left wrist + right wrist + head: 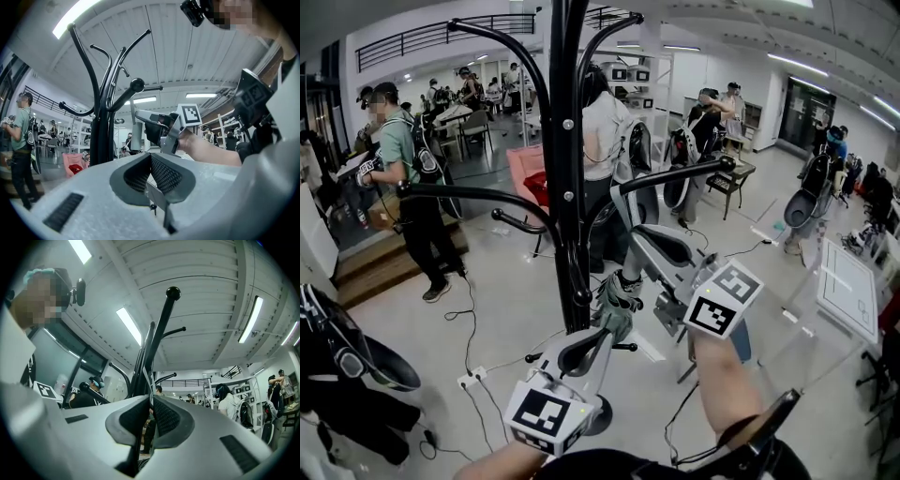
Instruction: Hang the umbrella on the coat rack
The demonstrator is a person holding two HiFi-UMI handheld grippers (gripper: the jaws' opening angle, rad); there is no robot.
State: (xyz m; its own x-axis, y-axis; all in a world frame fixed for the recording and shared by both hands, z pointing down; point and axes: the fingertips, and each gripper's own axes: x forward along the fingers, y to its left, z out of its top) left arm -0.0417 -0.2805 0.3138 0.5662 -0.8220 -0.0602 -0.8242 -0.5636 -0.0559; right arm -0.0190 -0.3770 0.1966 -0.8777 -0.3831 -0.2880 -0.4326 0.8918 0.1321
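Ops: status, left to right?

Eng: left tool pressed together, nothing in it, low by the coat rack pole.

Ops: umbrella?

Eng: best guess is the grey-green bundle just beside the pole, between the two tools and below the right one's nose. Can't tell if it's on a peg or only dangling.

Ops: right tool?

Eng: jaws nearly together, just a slit, pinching what looks like a thin pale strap. Nose points up at the rack arms.

Ops: risks?

Eng: thin strap, small bite. Any snag on the pole could pull it out, and the umbrella drops to the floor. The arm ends in a ball knob; the loop has to clear that or it slides back off. Left tool is closed, so no catch. Shoving the pole could rock the rack.
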